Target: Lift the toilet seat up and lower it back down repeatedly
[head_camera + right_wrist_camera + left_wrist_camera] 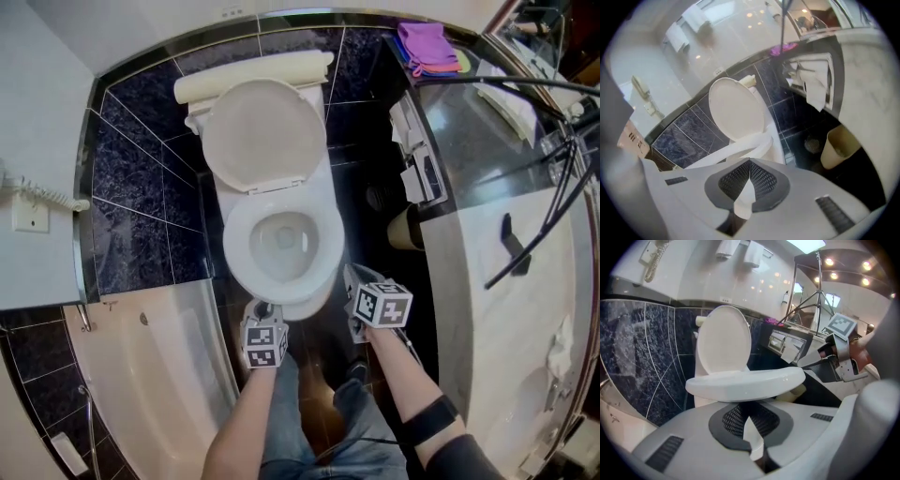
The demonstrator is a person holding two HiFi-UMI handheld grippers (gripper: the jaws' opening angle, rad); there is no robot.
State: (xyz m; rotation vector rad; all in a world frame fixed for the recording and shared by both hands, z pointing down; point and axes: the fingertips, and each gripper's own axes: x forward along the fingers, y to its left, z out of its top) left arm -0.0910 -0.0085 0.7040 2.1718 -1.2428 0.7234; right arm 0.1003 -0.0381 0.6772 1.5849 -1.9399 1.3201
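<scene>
The white toilet (281,239) stands with its lid (265,134) upright against the tank. My left gripper (266,311) is at the front rim of the seat (246,220), and my right gripper (351,292) is at the front right. In the left gripper view the seat (745,383) lies level just beyond the left gripper (751,420), whose pads close on its white edge. In the right gripper view the seat (740,149) runs slantwise into the right gripper (749,180), with a white sliver pinched between its pads. The seat's front looks raised a little off the bowl.
A bathtub (159,366) lies to the left and a pale bin (405,230) to the right of the bowl. A marble counter (506,281) carries black tripod legs (553,187) and a pink cloth (427,42). A wall phone (33,197) hangs at far left.
</scene>
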